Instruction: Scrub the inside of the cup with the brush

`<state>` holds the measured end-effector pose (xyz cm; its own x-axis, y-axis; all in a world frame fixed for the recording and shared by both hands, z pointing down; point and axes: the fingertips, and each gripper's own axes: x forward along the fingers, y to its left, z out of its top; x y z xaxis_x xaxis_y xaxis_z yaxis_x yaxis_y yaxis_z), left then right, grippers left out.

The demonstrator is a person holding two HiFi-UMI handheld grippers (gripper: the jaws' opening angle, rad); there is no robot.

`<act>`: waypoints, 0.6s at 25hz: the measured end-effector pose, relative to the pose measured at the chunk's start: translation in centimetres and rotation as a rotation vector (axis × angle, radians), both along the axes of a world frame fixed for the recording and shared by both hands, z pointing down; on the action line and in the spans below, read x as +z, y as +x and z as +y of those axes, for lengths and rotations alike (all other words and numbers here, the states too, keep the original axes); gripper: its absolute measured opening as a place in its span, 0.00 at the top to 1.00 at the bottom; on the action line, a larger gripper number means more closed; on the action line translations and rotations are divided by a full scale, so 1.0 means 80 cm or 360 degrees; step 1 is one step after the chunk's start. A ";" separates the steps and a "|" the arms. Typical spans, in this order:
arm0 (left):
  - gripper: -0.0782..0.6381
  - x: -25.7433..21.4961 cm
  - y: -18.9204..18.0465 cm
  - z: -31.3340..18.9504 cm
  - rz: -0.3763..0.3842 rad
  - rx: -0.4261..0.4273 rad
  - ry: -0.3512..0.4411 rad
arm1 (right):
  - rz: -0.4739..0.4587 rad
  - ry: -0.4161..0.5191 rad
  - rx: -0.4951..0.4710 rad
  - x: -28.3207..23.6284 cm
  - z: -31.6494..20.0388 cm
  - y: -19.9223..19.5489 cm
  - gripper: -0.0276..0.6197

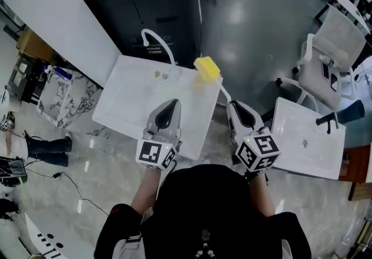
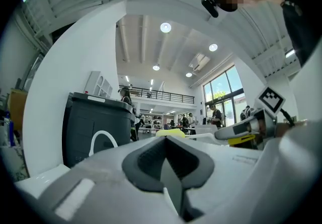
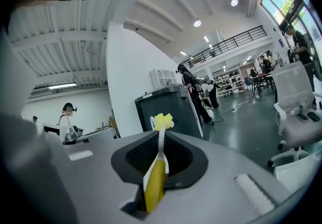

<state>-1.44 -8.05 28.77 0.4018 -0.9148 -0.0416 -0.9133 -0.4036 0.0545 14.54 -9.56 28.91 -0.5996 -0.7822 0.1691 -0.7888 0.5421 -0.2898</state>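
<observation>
The right tool (image 3: 160, 153) is gripping the brush (image 3: 157, 172) by its yellow handle. The white stem and yellow sponge head are sticking out past the jaws toward the far side. In the head view, that sponge head is hanging over the far right corner of the white sink (image 1: 125, 103), to the right of the faucet (image 1: 156, 39). The left tool (image 2: 166, 157) is holding its jaws pressed together with nothing between them, and it is hovering over the near edge of the sink.

The cup is not showing clearly in any of the 3 views, so I cannot tell where it is standing.

Scrubbing is probably not starting yet, because the cup needs steadying first. The left tool would likely need to be opening, taking the cup by its wall and turning the mouth toward the brush. The brush is being held far back on its handle, so the thin stem is likely to flex. The head should be going in along the cup's axis, with light pressure against the wall.
</observation>
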 end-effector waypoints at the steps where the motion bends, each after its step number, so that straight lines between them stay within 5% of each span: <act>1: 0.89 -0.007 0.002 0.005 0.0004 -0.0004 0.0020 | 0.0002 0.0022 -0.0008 -0.006 0.001 0.002 0.91; 7: 0.89 -0.036 0.011 0.032 -0.0003 -0.0041 0.0124 | -0.0003 0.0117 -0.0052 -0.033 0.015 0.003 0.91; 15: 0.89 -0.044 0.033 0.050 -0.0022 -0.0001 0.0091 | -0.0038 0.0172 -0.0099 -0.054 0.041 0.002 0.91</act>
